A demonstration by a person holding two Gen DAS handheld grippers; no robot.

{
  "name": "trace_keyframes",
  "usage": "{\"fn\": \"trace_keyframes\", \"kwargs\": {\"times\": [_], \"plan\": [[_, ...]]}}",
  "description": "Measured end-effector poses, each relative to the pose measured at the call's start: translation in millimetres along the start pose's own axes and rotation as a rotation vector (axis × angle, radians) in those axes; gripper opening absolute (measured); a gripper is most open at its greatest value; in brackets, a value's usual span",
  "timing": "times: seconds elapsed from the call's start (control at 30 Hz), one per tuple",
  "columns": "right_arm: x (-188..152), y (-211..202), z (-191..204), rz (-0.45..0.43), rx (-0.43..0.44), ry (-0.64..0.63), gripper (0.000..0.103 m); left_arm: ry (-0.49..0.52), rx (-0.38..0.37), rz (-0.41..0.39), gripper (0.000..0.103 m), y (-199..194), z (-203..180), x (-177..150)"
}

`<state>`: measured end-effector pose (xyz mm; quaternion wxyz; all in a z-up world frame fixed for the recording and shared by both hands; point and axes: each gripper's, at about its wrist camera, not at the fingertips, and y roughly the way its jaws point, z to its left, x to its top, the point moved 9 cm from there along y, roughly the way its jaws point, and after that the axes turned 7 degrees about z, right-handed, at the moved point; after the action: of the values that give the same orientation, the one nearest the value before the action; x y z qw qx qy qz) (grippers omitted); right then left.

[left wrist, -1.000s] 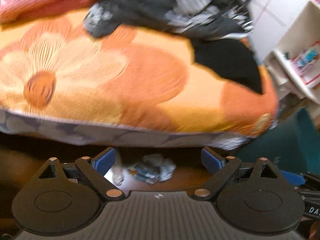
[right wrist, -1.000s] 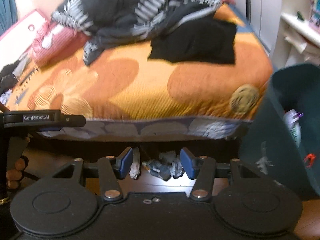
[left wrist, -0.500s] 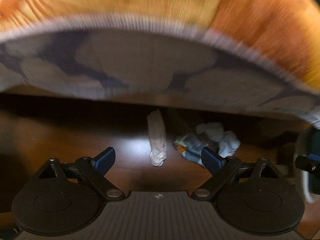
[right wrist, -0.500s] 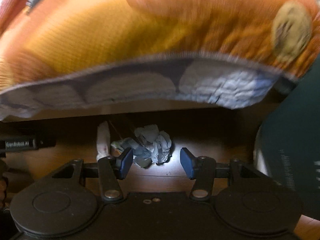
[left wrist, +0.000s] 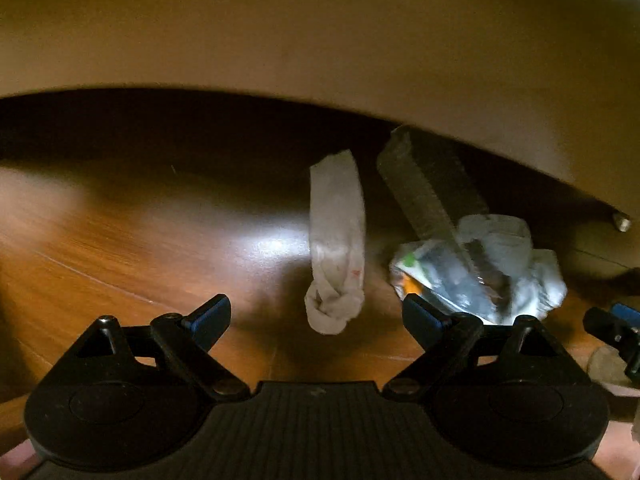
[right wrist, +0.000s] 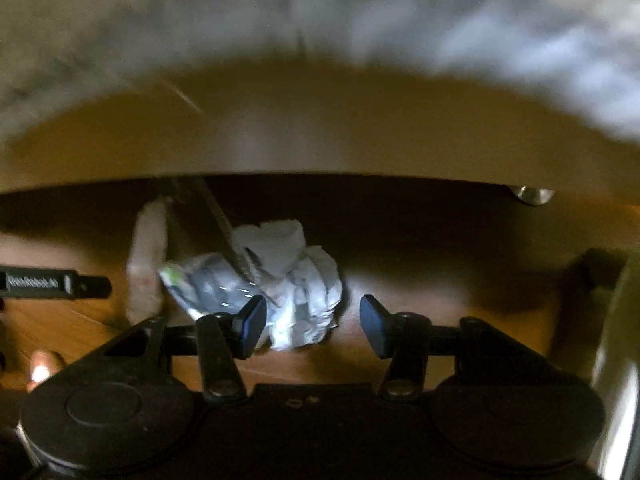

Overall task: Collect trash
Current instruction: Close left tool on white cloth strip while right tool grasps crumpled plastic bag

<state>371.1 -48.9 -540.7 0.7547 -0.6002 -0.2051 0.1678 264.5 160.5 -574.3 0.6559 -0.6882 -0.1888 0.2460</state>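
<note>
Left claw [left wrist: 316, 320] faces knotted tissue [left wrist: 336, 240]; right claw [right wrist: 312, 326] frames crumpled wrapper [right wrist: 296, 280].

Bedroom in a home, seen low to the ground. Glossy wooden floor [left wrist: 120, 248] running into the dark gap beneath a bed frame [left wrist: 320, 40], with patterned grey bedding [right wrist: 200, 20] hanging over its edge, and a knotted white sock [left wrist: 336, 240] beside crumpled trash [left wrist: 480, 264].
</note>
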Motion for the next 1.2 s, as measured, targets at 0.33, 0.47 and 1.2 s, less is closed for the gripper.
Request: {"fn": "trace_keyframes", "kwargs": {"times": [0.33, 0.47, 1.2], "plan": [[5, 54, 9, 0.053, -0.005, -0.017, 0.052, -0.047, 0.012, 0.039, 0.092, 58, 7, 11], [8, 67, 11, 0.065, -0.016, -0.029, 0.049, -0.04, 0.007, 0.046, 0.08, 70, 2, 14], [-8, 39, 8, 0.076, -0.067, 0.028, 0.014, -0.1, -0.038, 0.077, 0.013, 42, 9, 5]]}}
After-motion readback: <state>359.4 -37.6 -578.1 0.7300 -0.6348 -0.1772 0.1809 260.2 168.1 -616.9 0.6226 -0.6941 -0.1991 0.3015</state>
